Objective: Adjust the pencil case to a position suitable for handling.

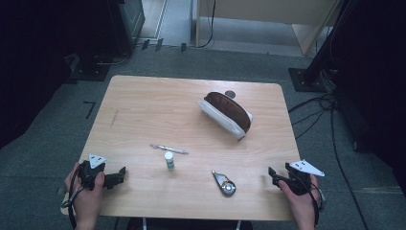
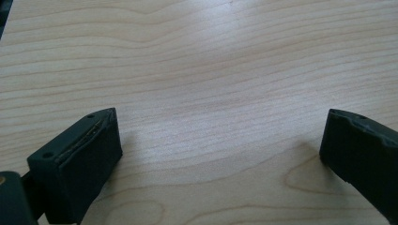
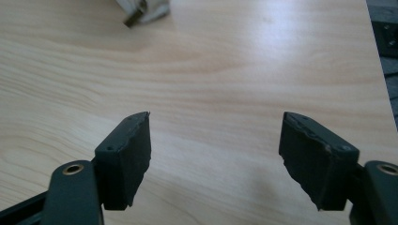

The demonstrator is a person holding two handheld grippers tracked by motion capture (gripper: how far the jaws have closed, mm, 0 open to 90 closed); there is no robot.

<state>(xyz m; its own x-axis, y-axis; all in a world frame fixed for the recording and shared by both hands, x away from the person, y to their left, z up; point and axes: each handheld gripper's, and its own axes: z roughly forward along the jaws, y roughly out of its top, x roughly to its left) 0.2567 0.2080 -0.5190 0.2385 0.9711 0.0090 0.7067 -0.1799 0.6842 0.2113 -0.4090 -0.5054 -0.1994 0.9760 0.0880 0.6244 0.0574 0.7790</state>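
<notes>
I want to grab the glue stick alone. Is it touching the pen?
Apart. The high view shows bare wood between the pen and the upright glue stick just in front of it.

Pale, smooth wood-grain table (image 1: 143, 110); glossy metal pen (image 1: 169, 149); matt black claws.

1. One table (image 1: 143, 110).
2. One pouch (image 1: 226, 114).
3. One pen (image 1: 169, 149).
4. One small bottle (image 1: 169, 160).
5. One tape measure (image 1: 224, 183).
6. Two grippers: left gripper (image 1: 123, 173), right gripper (image 1: 271, 173).
</notes>
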